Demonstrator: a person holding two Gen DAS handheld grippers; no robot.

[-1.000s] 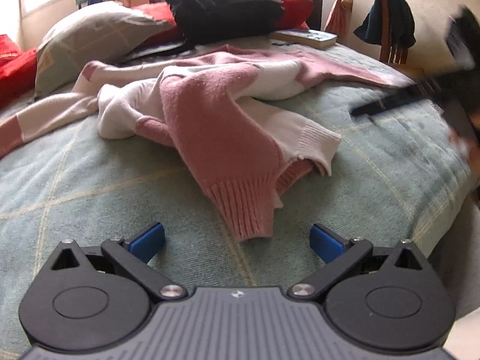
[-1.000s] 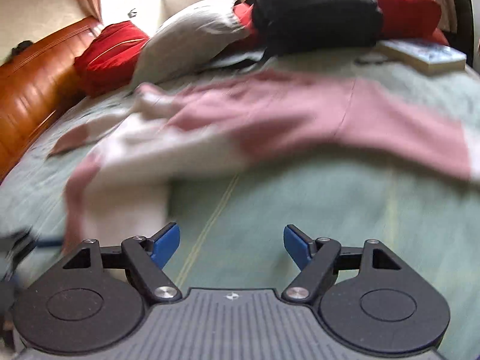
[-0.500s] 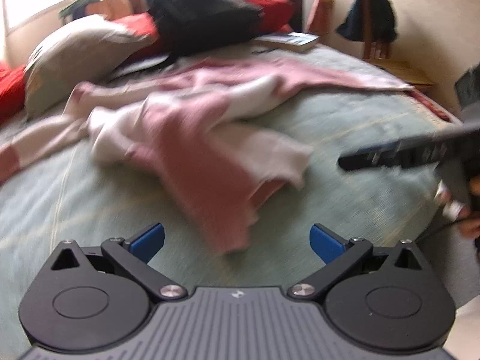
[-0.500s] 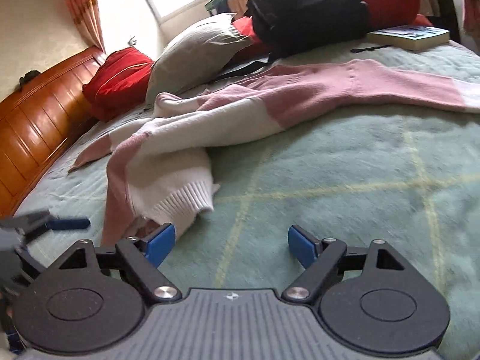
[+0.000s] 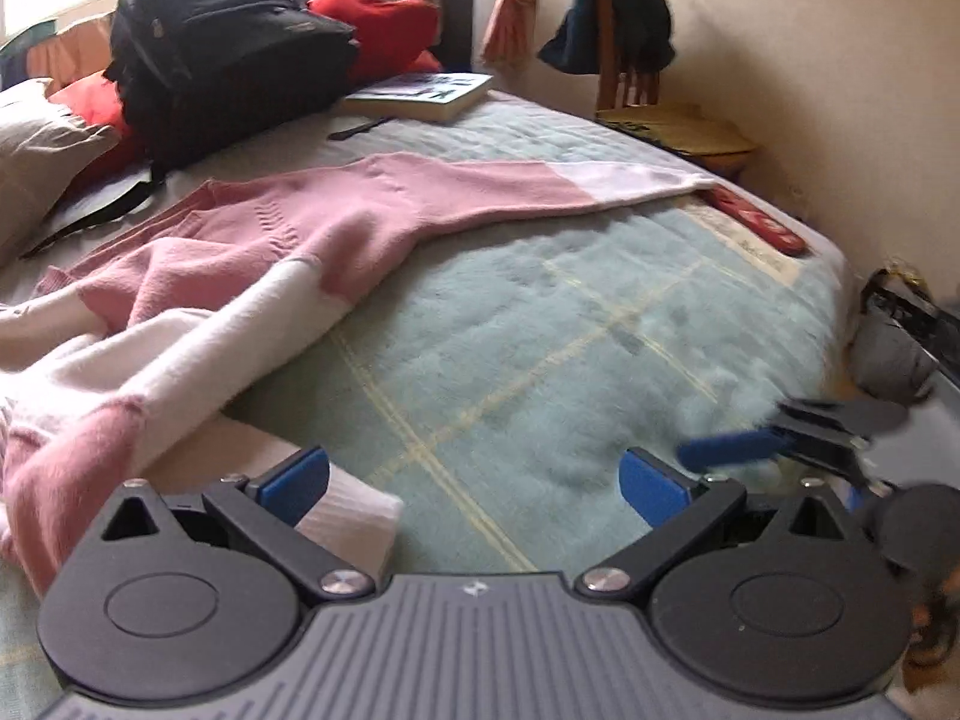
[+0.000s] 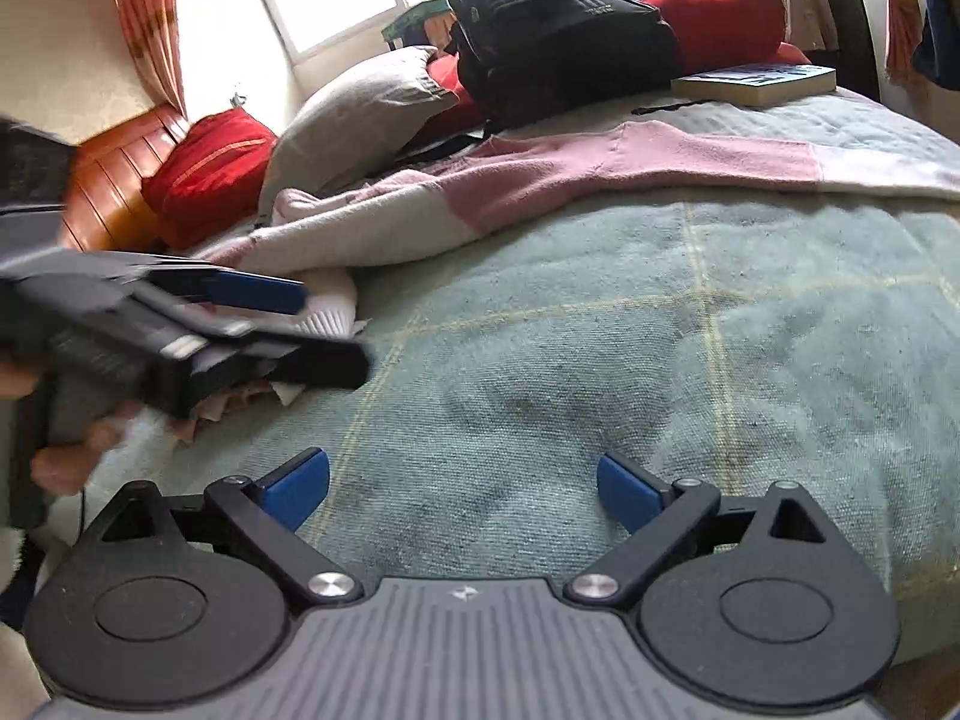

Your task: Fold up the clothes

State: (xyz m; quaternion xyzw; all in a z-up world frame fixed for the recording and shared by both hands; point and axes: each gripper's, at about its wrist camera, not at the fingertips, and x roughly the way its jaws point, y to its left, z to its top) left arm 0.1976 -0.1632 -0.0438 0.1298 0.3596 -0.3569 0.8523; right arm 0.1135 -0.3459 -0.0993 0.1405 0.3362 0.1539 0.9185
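Pink-and-white sweater (image 5: 252, 276) lies unfolded and rumpled across the bed (image 5: 540, 348), one sleeve stretched flat toward the far edge, the ribbed white hem bunched just beside the left claw (image 5: 474, 483). Left claw spread wide with nothing between its blue pads, its left pad over the hem but not pressing it; right claw (image 6: 462, 489) has just been opening, now spread wide over bare green blanket, nothing between its pads either. Behind the sweater: black backpack (image 6: 558, 30), grey pillow (image 6: 360, 120), red cushions (image 6: 210, 168), a book (image 6: 756, 84).
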